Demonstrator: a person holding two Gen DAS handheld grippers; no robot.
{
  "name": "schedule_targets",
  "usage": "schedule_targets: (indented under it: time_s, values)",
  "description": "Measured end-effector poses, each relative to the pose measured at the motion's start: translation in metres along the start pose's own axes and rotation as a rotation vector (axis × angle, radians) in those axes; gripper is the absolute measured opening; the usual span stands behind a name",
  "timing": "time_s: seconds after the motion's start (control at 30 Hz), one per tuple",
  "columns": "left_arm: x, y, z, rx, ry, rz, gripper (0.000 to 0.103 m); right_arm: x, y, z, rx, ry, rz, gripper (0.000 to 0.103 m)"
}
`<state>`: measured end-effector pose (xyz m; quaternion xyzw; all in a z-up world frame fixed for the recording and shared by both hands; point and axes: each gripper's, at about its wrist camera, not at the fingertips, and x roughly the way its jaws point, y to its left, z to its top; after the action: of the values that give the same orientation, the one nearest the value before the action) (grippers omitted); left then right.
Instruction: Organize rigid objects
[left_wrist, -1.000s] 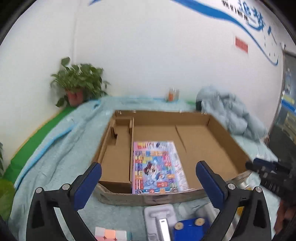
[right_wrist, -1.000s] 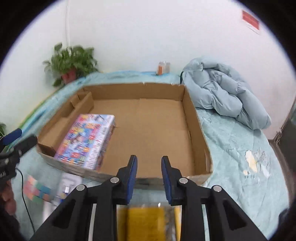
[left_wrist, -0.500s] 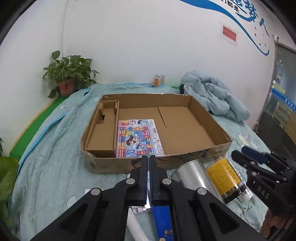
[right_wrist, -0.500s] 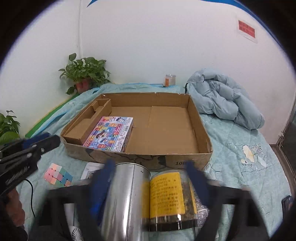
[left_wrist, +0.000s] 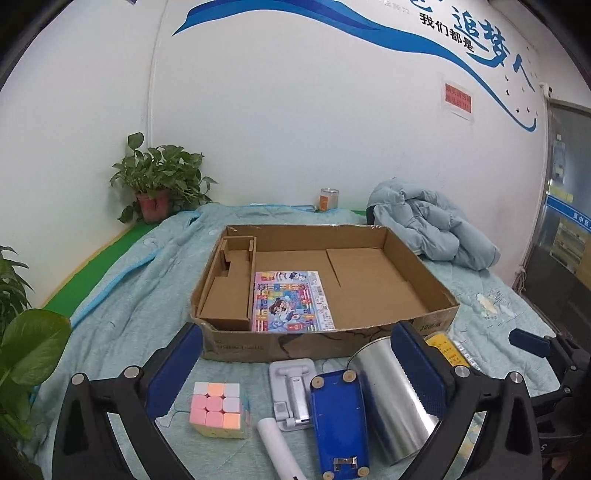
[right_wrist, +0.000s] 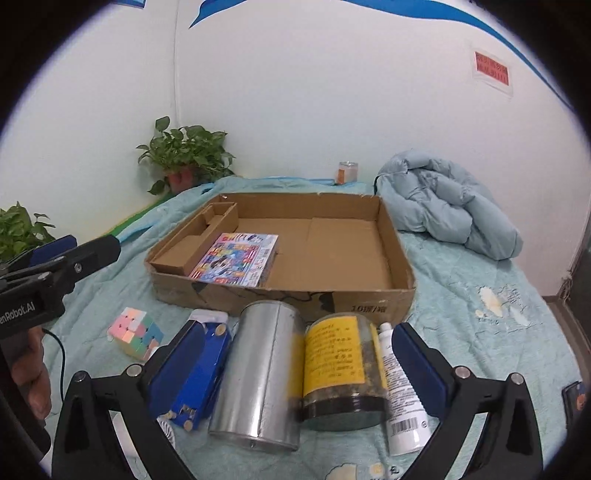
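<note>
A shallow cardboard box (left_wrist: 240, 345) (right_wrist: 369, 301) lies on the bed with a colourful flat pack (left_wrist: 291, 302) (right_wrist: 236, 264) inside. In front of it lie a pastel cube (left_wrist: 218, 408) (right_wrist: 135, 332), a white phone stand (left_wrist: 293, 391), a blue block (left_wrist: 338, 417) (right_wrist: 201, 376), a silver can (left_wrist: 391, 398) (right_wrist: 266, 369), a yellow-labelled jar (right_wrist: 340, 369) and a white tube (right_wrist: 402, 398). My left gripper (left_wrist: 296, 334) (right_wrist: 96, 243) is opening wide over the cube, stand and block, pressing on nothing. My right gripper (right_wrist: 301, 332) (left_wrist: 539, 341) is opening around the can and jar without touching them.
A crumpled pale-blue jacket (left_wrist: 432, 225) lies right of the box. A potted plant (left_wrist: 159, 184) and a small jar (left_wrist: 328, 199) stand by the back wall. Large leaves (left_wrist: 33, 347) reach in at the left. A dark doorway (left_wrist: 565, 221) is at the right.
Both grippers have drawn back from the box, bringing the loose things before it into view. The left jaws shut and opened wide again. The right jaws went from nearly shut to wide.
</note>
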<state>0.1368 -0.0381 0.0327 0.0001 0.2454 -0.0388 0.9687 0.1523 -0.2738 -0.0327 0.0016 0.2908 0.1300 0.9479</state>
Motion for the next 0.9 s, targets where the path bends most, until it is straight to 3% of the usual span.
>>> schedule_targets:
  time_s: [0.3, 0.33, 0.37, 0.4, 0.43, 0.5, 0.53, 0.57, 0.6, 0.67, 0.9]
  values:
    - [0.022, 0.026, -0.016, -0.071, 0.136, -0.019, 0.101, 0.012, 0.004, -0.021, 0.021, 0.093, 0.094, 0.101]
    - [0.023, 0.026, -0.017, -0.065, 0.139, -0.024, 0.086, 0.012, 0.004, -0.021, 0.020, 0.088, 0.093, 0.101]
    - [0.025, 0.026, -0.019, -0.056, 0.143, -0.026, 0.052, 0.011, 0.004, -0.022, 0.017, 0.074, 0.087, 0.092]
    - [0.029, 0.024, -0.021, -0.040, 0.167, -0.035, 0.035, 0.011, 0.004, -0.021, 0.016, 0.063, 0.076, 0.070]
    - [0.033, 0.023, -0.021, -0.035, 0.187, -0.050, 0.022, 0.011, 0.003, -0.021, 0.016, 0.058, 0.052, 0.061]
    - [0.034, 0.022, -0.021, -0.037, 0.173, -0.057, 0.025, 0.012, -0.002, -0.018, 0.046, 0.059, 0.060, 0.060]
    - [0.033, 0.020, -0.021, -0.027, 0.155, -0.044, 0.041, 0.014, -0.006, -0.017, 0.075, 0.061, 0.087, 0.064]
    - [0.032, 0.019, -0.020, -0.016, 0.144, -0.034, 0.084, 0.015, -0.009, -0.017, 0.090, 0.067, 0.091, 0.082]
    - [0.031, 0.018, -0.019, -0.015, 0.132, -0.028, 0.103, 0.017, -0.011, -0.017, 0.105, 0.071, 0.084, 0.095]
    - [0.029, 0.021, -0.019, -0.045, 0.095, -0.045, 0.102, 0.017, -0.012, -0.019, 0.112, 0.067, 0.090, 0.098]
    - [0.044, 0.021, -0.037, -0.054, 0.218, -0.102, 0.102, 0.040, -0.001, -0.046, 0.116, 0.250, 0.209, 0.098]
